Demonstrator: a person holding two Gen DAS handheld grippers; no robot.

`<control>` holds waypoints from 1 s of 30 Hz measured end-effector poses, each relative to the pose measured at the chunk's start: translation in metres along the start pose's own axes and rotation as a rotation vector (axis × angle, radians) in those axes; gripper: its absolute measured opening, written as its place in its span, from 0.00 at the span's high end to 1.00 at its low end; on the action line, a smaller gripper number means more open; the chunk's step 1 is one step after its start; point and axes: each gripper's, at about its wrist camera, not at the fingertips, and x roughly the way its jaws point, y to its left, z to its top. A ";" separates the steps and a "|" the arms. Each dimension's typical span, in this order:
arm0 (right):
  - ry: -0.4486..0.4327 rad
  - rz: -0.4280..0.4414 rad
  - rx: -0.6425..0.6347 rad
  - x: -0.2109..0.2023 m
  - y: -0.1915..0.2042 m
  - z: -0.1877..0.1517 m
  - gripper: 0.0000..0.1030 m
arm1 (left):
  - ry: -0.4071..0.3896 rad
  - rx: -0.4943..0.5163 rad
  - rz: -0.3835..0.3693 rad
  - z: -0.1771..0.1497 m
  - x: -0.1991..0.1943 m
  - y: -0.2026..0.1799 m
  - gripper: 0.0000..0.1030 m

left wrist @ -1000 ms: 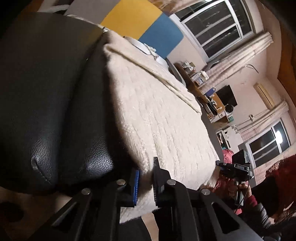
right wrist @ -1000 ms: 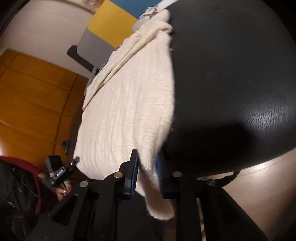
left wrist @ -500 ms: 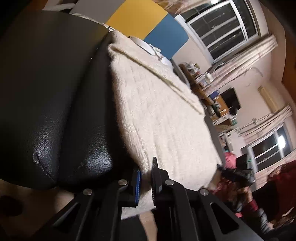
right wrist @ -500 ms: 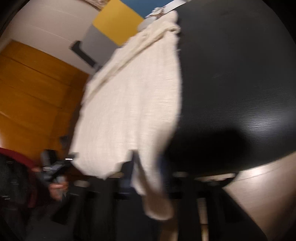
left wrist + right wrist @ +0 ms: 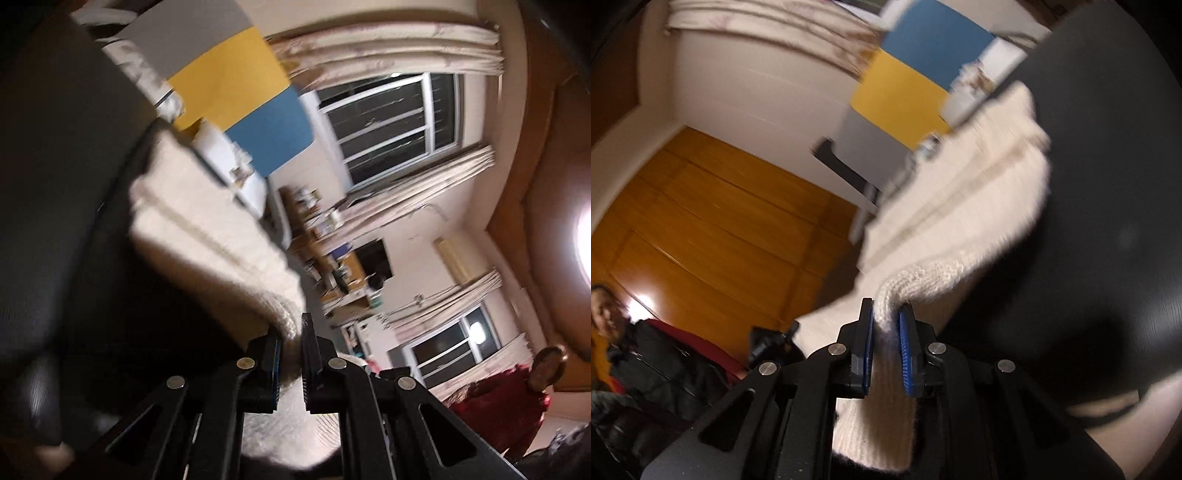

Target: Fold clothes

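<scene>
A cream knitted sweater [image 5: 207,240] lies across a black leather seat [image 5: 55,221]. My left gripper [image 5: 291,354] is shut on its near edge, and the knit bulges up between the blue pads. In the right wrist view the same sweater [image 5: 979,206] rises off the black seat [image 5: 1108,221] toward my right gripper [image 5: 886,343], which is shut on a bunched fold of its hem. A loose flap of knit hangs below the right fingers. Both grippers hold the near edge lifted above the seat.
Behind the seat stand grey, yellow and blue panels [image 5: 236,85], windows with curtains [image 5: 391,122] and a cluttered desk [image 5: 332,258]. A person in red [image 5: 517,391] stands at the right. Wooden wall panels [image 5: 701,221] and a person in dark clothes [image 5: 646,354] fill the right wrist view's left side.
Both grippers have risen and tilted upward with the sweater's near edge pinched in them. The hem has come off the seat and bunched; more of the room now shows.
</scene>
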 end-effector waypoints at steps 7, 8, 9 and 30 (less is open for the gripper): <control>-0.093 0.029 -0.030 0.023 0.010 0.079 0.87 | -0.067 0.032 -0.075 0.083 0.050 -0.011 0.93; -0.098 0.026 -0.029 0.027 0.007 0.090 0.87 | -0.076 0.027 -0.074 0.094 0.058 -0.008 0.93; -0.104 0.015 -0.023 0.032 0.004 0.103 0.87 | -0.084 0.020 -0.075 0.109 0.070 -0.002 0.93; 0.060 -0.222 -0.003 0.116 -0.049 0.173 0.40 | -0.069 -0.410 0.198 0.162 0.157 0.147 0.84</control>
